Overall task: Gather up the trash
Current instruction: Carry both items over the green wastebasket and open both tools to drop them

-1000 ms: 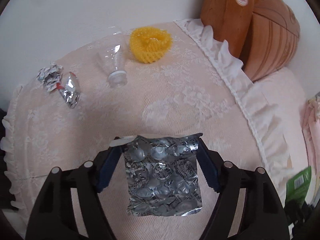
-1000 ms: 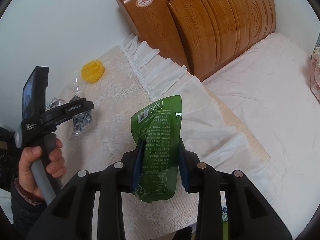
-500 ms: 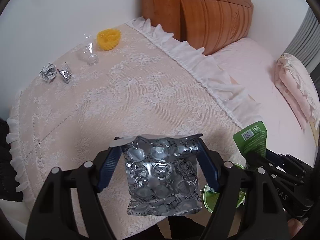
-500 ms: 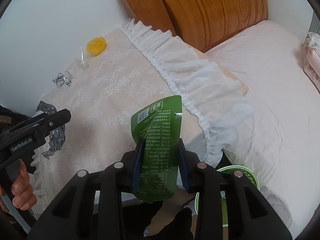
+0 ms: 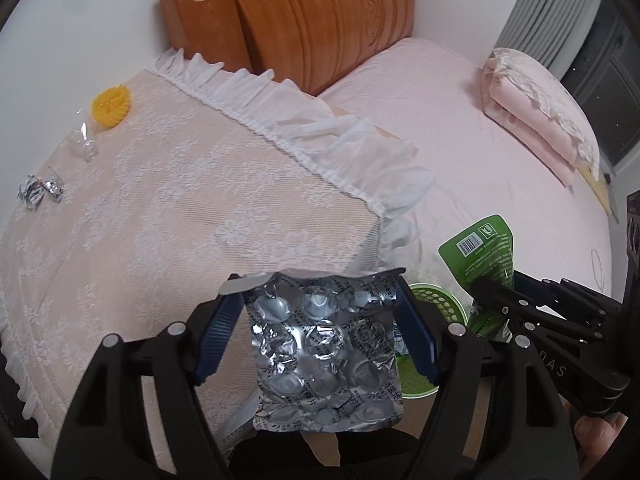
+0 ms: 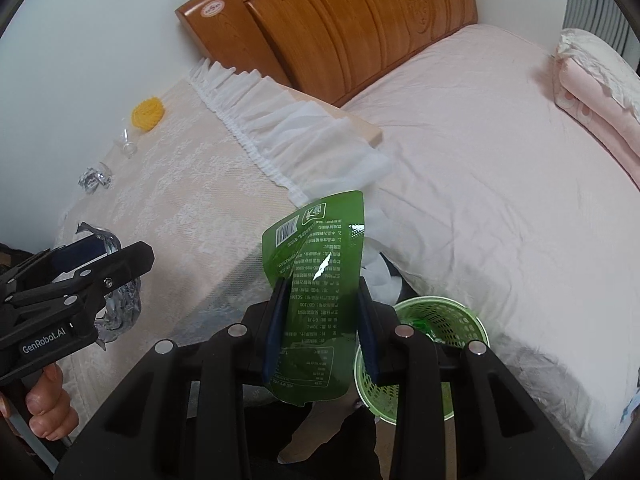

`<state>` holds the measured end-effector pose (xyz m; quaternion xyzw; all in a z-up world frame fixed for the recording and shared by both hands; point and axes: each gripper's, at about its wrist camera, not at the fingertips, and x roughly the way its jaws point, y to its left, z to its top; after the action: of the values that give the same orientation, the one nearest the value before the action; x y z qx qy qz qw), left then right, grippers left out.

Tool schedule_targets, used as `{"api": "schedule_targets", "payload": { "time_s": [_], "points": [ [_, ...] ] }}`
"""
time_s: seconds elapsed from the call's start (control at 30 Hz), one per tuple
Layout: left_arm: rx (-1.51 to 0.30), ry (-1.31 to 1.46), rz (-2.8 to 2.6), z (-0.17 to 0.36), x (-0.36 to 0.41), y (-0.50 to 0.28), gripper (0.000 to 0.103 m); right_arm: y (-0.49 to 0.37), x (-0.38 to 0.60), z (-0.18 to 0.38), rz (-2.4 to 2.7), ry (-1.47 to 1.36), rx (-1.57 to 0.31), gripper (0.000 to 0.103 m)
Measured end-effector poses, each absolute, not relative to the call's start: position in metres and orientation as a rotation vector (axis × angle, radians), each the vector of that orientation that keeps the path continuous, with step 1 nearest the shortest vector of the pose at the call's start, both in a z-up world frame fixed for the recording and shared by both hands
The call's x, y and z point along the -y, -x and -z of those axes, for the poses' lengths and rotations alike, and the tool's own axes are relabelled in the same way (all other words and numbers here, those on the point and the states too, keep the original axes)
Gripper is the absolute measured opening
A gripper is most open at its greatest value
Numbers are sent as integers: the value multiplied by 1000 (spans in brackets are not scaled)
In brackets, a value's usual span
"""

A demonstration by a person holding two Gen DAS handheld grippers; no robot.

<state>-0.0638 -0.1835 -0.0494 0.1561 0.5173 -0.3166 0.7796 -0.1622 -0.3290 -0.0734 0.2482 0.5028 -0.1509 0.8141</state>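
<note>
1. Two black two-finger tongs with blue pads are out, one in each of the person's hands. The left gripper (image 5: 320, 320) is clamped on one crumpled silver foil blister sheet (image 5: 326, 350), held by its two side edges. The right gripper (image 6: 320, 320) is clenched on one flat green plastic pouch with a barcode (image 6: 316, 280), which stands up between the pads.
2. Both held pieces hang past the near edge of the lace-covered table (image 5: 160, 220), close over the floor by the bed.
3. One round green mesh plastic waste basket (image 6: 444, 320) stands on the floor, low between table and bed. Something green and some pale scraps lie in it; I cannot make out what they are, and the grippers cover much of it.
4. Left on the table: one yellow foam fruit net (image 5: 111, 106), one clear plastic bottle (image 5: 84, 146) lying down, and two crumpled silver foil wrappers (image 5: 40, 192) side by side.
5. Beyond: one wooden headboard (image 6: 360, 28), the pink bed sheet (image 6: 500, 180), one folded pink quilt (image 5: 536, 112).
6. Only the fingers of the left hand (image 6: 46, 408) show.
</note>
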Motion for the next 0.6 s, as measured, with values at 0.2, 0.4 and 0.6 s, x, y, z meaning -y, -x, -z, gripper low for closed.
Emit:
{"api": "schedule_targets", "payload": {
  "time_s": [0.2, 0.4, 0.6],
  "points": [
    [-1122, -401, 795, 58, 213, 94, 71, 213, 350, 97, 428, -580, -1129, 34],
    [-1122, -464, 850, 63, 230, 116, 71, 251, 367, 125, 503, -629, -1176, 34],
    [-1127, -490, 858, 65, 233, 124, 71, 262, 380, 183, 544, -676, -1257, 41]
  ]
}}
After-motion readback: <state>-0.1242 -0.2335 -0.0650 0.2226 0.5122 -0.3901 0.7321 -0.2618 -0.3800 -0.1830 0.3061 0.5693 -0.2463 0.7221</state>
